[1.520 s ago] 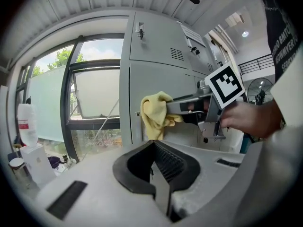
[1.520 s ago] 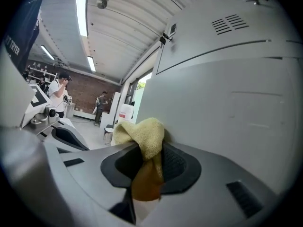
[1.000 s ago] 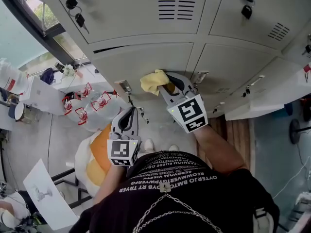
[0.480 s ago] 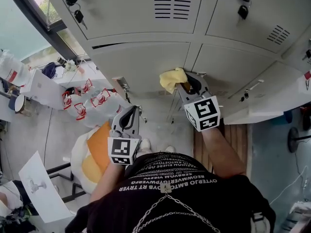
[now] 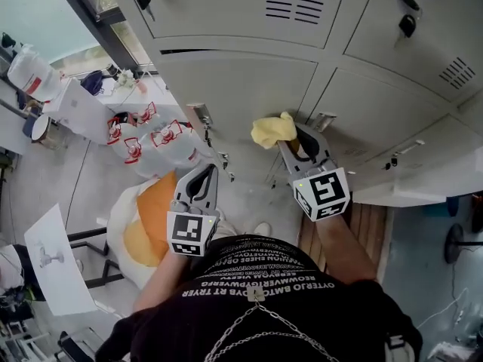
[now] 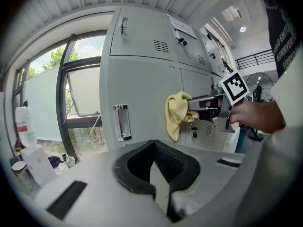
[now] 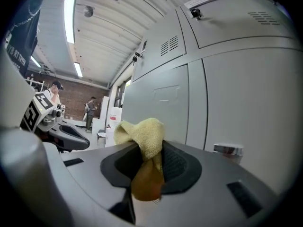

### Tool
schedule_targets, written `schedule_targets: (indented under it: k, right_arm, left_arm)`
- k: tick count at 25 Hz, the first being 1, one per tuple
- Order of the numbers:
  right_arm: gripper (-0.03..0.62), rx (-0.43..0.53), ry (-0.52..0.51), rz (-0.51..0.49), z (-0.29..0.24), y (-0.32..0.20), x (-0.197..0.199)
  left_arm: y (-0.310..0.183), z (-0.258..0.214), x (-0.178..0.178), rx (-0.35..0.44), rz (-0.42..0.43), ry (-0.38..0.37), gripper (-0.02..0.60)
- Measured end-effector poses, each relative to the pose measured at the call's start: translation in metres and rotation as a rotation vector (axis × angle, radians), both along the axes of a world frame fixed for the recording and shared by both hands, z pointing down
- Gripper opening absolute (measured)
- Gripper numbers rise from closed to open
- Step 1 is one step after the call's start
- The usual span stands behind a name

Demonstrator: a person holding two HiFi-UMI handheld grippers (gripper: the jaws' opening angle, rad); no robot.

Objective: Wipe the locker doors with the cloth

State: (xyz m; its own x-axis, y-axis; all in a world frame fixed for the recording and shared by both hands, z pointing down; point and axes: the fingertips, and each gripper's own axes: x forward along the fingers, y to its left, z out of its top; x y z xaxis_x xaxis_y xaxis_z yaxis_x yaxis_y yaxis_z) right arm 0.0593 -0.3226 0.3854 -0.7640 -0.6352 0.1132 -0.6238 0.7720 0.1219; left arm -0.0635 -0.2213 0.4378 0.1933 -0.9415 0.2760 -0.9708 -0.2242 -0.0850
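Lockers [image 5: 241,81]: grey doors.
Right gripper [image 5: 296,143]: jaws clamped on the yellow cloth [image 5: 272,130]. The cloth is bunched at a lower door of the lockers; contact unclear.
Left gripper [image 5: 205,173]: jaws closed, nothing between them, held short of the lockers.

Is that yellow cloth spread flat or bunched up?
Bunched up: the cloth is a crumpled wad pinched in the jaws of the right gripper, one end hanging loose.
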Motion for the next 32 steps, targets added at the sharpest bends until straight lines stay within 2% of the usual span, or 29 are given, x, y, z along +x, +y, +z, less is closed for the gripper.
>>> schedule_targets:
  k: [7,12,21,27,32]
  right_arm:
    - [0.101,-0.096,0.036,-0.104,0.053,0.024,-0.044]
    - [0.1,-0.142,0.097,-0.126,0.093,0.022,-0.078]
    - [0.1,-0.205,0.174,-0.101,0.14,0.014,-0.136]
    - [0.098,-0.231,0.201,-0.057,0.153,0.016,-0.165]
    - [0.1,-0.228,0.217,0.002,0.158,0.009,-0.169]
  left_arm:
    - [0.012,0.0,-0.027,-0.008,-0.068,-0.008,0.005]
    - [0.018,0.003,-0.055,-0.018,-0.096,-0.009,0.005]
    - [0.03,0.006,-0.122,-0.027,-0.111,-0.002,0.005]
    - [0.026,0.003,-0.153,-0.005,-0.074,0.01,0.005]
    - [0.02,0.009,-0.165,-0.01,-0.021,0.019,0.005]
